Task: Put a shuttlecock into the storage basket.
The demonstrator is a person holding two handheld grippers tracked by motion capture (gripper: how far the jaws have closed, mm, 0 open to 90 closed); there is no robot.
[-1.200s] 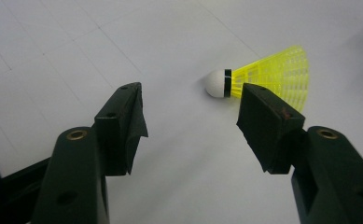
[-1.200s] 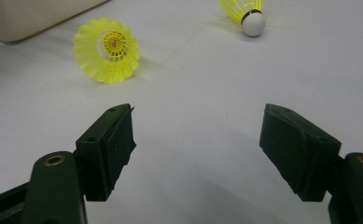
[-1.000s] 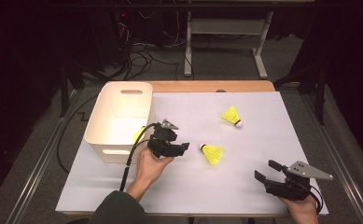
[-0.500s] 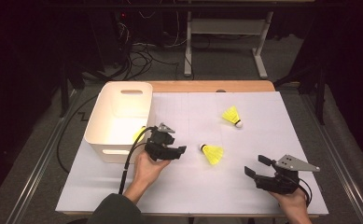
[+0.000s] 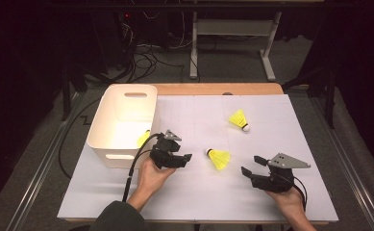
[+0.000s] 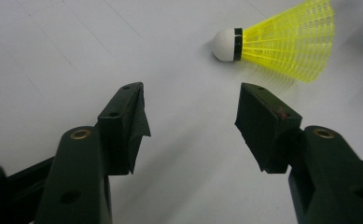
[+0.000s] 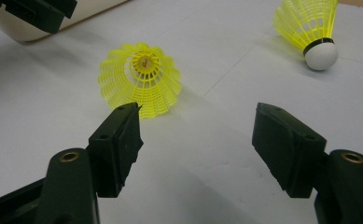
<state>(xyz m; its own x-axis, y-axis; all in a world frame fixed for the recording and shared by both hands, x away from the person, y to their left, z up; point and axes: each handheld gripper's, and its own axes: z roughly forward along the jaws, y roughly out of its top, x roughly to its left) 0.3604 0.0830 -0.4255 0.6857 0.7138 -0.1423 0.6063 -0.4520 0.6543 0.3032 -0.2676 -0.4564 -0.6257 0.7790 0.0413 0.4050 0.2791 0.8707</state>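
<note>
1. Movement first: since a second ago my right gripper (image 5: 252, 165) has slid leftward across the white mat (image 5: 194, 192), from the near right corner toward the nearer shuttlecock (image 5: 219, 158). Its jaws have just been closing a little, yet they still stand wide with nothing between them.

2. Seen through the right gripper view, that shuttlecock (image 7: 141, 78) lies on its side with the open yellow skirt facing me, just ahead of my left-hand jaw and off the centre line. I judge I must swing slightly toward it before the pads can straddle the skirt.

3. My left gripper (image 5: 180, 158) has barely shifted. It rests just beside the white bin (image 5: 108, 120), jaws spread wide and empty. In the left gripper view the same shuttlecock (image 6: 282, 41) sits ahead and to one side, cork tip toward me, untouched.

4. Meaning, as I read it: the right side is making the approach, the left is waiting, and the pick is not yet begun. A yellow shape (image 5: 143, 138) already lies inside the bin, probably another shuttlecock.

5. The far shuttlecock (image 5: 239, 119) lies well apart, up the mat, clear of both tools.

6. Room: open mat lies between my two grippers, so the right can come in low without crowding the left. The near edge of the mat runs close under both hands, and the bin's wall stands just beside my left gripper, so any carry to the bin must lift over that rim.
</note>
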